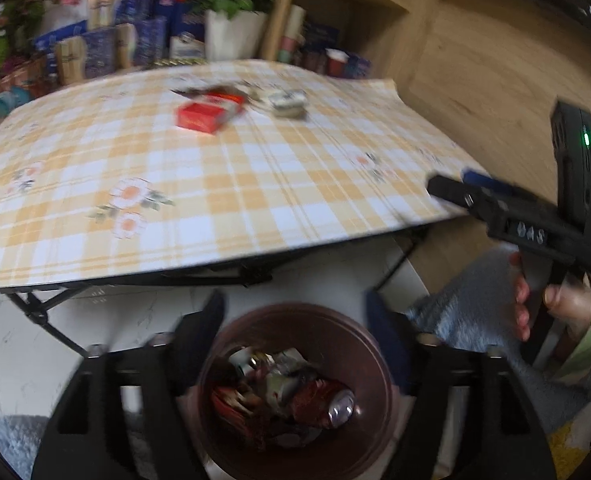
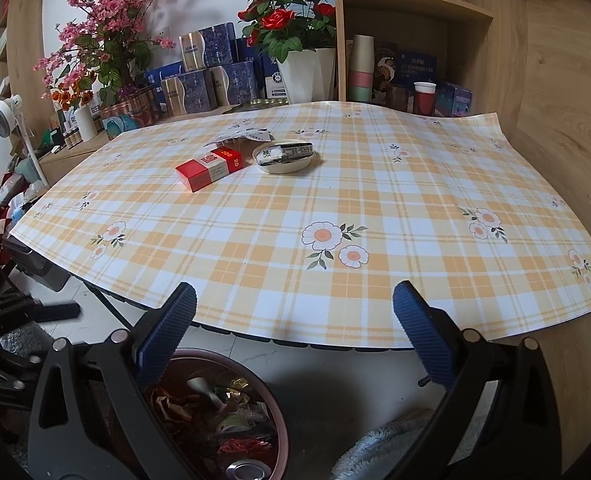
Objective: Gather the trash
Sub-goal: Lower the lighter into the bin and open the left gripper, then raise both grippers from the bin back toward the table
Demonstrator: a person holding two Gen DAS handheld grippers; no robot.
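Trash already fills the round brown plastic bin [image 1: 295,396] on the floor at the near edge of the desk [image 1: 255,184] with its orange-checked flowered cloth; a silver can lies on top. The left hand-held gripper [image 1: 295,344] hangs directly over the bin mouth, jaws released and empty. The right hand-held gripper [image 2: 295,344] is also spread wide, holding nothing. Remaining on the far side of the desk are a red cardboard cigarette box [image 2: 209,168], a shallow round white tin [image 2: 285,156] just right of it, and crumpled wrappers [image 2: 241,136] behind. Best next: reach squarely for the box, clamping its long sides.
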